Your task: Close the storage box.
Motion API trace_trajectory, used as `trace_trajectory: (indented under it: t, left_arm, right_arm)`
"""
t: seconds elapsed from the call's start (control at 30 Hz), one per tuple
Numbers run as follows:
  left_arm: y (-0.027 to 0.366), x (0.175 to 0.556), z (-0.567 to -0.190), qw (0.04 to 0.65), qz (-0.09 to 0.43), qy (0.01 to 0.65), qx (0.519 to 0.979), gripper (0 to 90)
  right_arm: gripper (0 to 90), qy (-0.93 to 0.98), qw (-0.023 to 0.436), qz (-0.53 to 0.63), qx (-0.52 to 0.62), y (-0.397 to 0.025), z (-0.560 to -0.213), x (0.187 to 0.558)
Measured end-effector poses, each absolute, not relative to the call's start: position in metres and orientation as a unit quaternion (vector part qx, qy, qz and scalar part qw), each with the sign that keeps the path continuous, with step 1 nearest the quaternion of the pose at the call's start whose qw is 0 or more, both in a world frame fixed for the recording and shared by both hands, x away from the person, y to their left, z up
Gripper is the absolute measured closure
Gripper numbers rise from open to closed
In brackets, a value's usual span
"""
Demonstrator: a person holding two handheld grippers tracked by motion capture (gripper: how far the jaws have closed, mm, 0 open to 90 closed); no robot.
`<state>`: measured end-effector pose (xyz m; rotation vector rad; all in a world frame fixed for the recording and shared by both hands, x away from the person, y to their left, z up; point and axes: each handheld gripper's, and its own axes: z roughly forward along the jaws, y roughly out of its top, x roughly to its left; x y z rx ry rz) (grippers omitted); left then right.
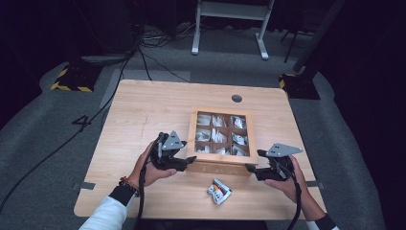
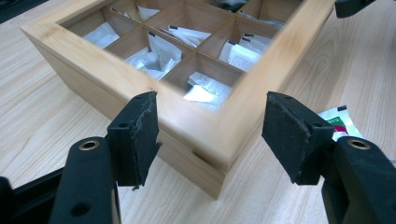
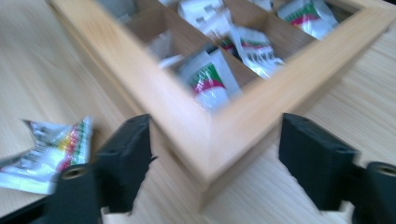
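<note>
High view: the wooden tea box (image 1: 221, 138) sits mid-tabletop (image 1: 143, 110), the left claw (image 1: 187, 160) and right claw (image 1: 251, 168) each at a near corner. A loose sachet (image 1: 219, 190) lies just in front.

Left gripper view: the left claw (image 2: 212, 133) gapes wide around the box corner (image 2: 210, 140), holding nothing. Close squarely on both walls.

Right gripper view: the right claw (image 3: 217, 156) likewise straddles its corner, open and empty; keep clear of the sachet (image 3: 49, 149).
</note>
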<state>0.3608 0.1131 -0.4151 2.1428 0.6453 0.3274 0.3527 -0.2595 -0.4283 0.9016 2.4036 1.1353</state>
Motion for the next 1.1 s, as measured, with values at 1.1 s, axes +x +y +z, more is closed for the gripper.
trace_trajectory:
  t: [1.1]
  left_arm:
    - [0.108, 0.352, -0.416, 0.412, 0.152, 0.241, 0.865, 51.1]
  right_arm:
    - [53.5, 0.831, 0.166, 0.431, 0.31, -0.271, -0.418, 0.347]
